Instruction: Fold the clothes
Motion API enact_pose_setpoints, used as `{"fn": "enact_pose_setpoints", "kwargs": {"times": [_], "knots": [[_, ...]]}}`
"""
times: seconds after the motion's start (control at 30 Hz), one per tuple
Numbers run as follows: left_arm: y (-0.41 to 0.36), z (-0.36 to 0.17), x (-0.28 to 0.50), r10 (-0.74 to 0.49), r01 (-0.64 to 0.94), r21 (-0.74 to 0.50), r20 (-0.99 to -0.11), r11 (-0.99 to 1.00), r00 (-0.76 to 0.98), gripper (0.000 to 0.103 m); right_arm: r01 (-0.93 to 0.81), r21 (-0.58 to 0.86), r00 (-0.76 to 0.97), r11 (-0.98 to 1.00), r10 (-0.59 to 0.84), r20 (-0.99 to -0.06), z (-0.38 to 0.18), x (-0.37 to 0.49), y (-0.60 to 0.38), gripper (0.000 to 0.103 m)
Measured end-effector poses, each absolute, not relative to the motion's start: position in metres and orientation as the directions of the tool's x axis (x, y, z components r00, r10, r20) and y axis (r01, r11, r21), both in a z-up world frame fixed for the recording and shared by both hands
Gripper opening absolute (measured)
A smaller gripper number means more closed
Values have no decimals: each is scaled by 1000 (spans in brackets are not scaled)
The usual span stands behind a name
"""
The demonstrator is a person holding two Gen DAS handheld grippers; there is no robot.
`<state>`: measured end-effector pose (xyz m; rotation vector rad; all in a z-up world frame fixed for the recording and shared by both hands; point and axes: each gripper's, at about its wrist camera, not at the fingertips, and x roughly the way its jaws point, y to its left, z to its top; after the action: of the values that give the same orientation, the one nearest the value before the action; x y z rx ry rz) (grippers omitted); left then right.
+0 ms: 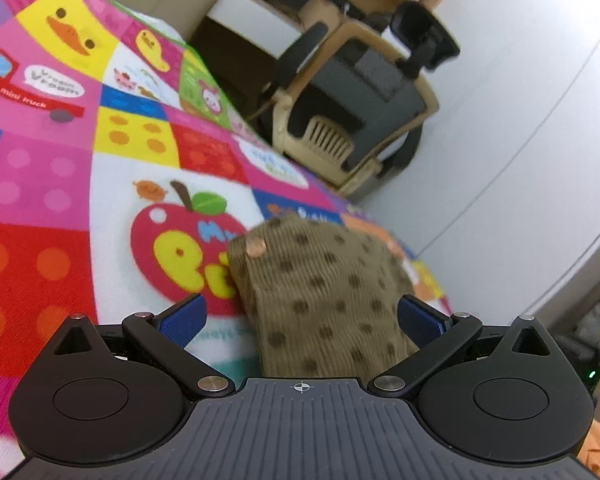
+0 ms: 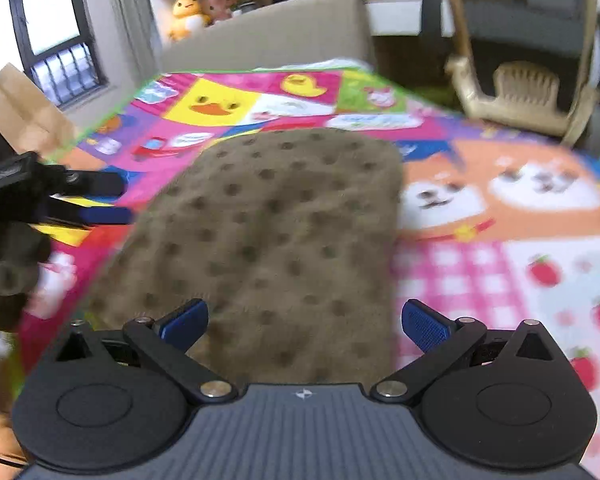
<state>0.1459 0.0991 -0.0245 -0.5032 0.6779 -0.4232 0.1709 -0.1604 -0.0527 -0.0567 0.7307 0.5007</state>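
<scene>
The dotted brown garment (image 2: pixel 276 232) lies lengthwise away from the right gripper (image 2: pixel 304 316), apparently folded; both it and the left gripper (image 1: pixel 300 314) hover spread wide.

A brightly printed children's play mat (image 2: pixel 480 264) covers the floor, its panels showing a red apple (image 1: pixel 172 248), a yellow duck face (image 2: pixel 214 106), a red mini truck (image 1: pixel 24 88), two dog faces (image 2: pixel 496 188) and strawberries on a pink check. Beyond its green-trimmed edge stands a beige-framed office chair (image 1: pixel 352 92) with dark cushions. A yellow duck plush (image 2: pixel 186 16) sits on a shelf near a barred window (image 2: pixel 56 36), with a brown paper bag (image 2: pixel 18 112) below it.
</scene>
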Motion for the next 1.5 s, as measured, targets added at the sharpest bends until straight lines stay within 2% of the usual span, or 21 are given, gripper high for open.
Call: {"fn": "enact_pose_setpoints", "kwargs": {"times": [0.03,0.1,0.23,0.3,0.37,0.5,0.57,0.7,0.73,0.87,0.93,1.03,1.17,1.27,1.4,1.5], "knots": [[91,-24,145,-507,211,-528,-513,823,693,103,-440,64,636,896,361,-682,-58,173,-156,103],[77,-27,144,-456,217,-437,-571,873,683,103,-425,49,632,904,335,-699,-62,174,-154,103],[63,-37,144,-371,209,-318,-629,925,683,103,-393,63,565,917,295,-771,-54,181,-146,103],[63,-39,145,-364,206,-311,-638,928,679,103,-415,83,530,906,315,-787,-46,188,-142,103],[65,-40,144,-362,204,-308,-642,929,676,103,-453,75,561,888,349,-751,-31,191,-139,103],[65,-40,143,-362,207,-305,-646,930,673,103,-411,97,707,906,384,-594,1,211,-136,103],[66,-41,144,-366,210,-308,-646,928,669,103,-366,96,731,926,350,-586,2,238,-125,103],[67,-41,146,-381,214,-323,-654,922,653,103,-343,-149,729,928,162,-665,-39,281,-82,103],[69,-38,145,-390,225,-325,-651,918,651,103,-337,-153,735,929,158,-659,-43,286,-80,103],[75,-10,143,-412,273,-314,-593,909,692,103,-314,-117,727,942,159,-669,-43,283,-85,103],[76,-3,153,-437,275,-350,-575,895,692,103,-305,-118,730,945,152,-666,-44,280,-85,103],[72,-8,174,-462,245,-412,-592,878,661,103,-291,-80,721,953,163,-673,-45,282,-89,103],[61,-28,182,-501,219,-471,-632,854,592,103,-315,28,688,949,248,-682,-48,290,-105,103],[53,-40,180,-518,217,-486,-656,846,549,103,-320,131,693,938,327,-642,-37,275,-133,103],[51,-43,177,-563,240,-522,-642,818,520,103,-343,195,667,919,385,-638,-37,239,-162,103],[46,-45,180,-587,244,-548,-630,800,508,102,-389,205,628,898,422,-654,-49,222,-163,83]]}}
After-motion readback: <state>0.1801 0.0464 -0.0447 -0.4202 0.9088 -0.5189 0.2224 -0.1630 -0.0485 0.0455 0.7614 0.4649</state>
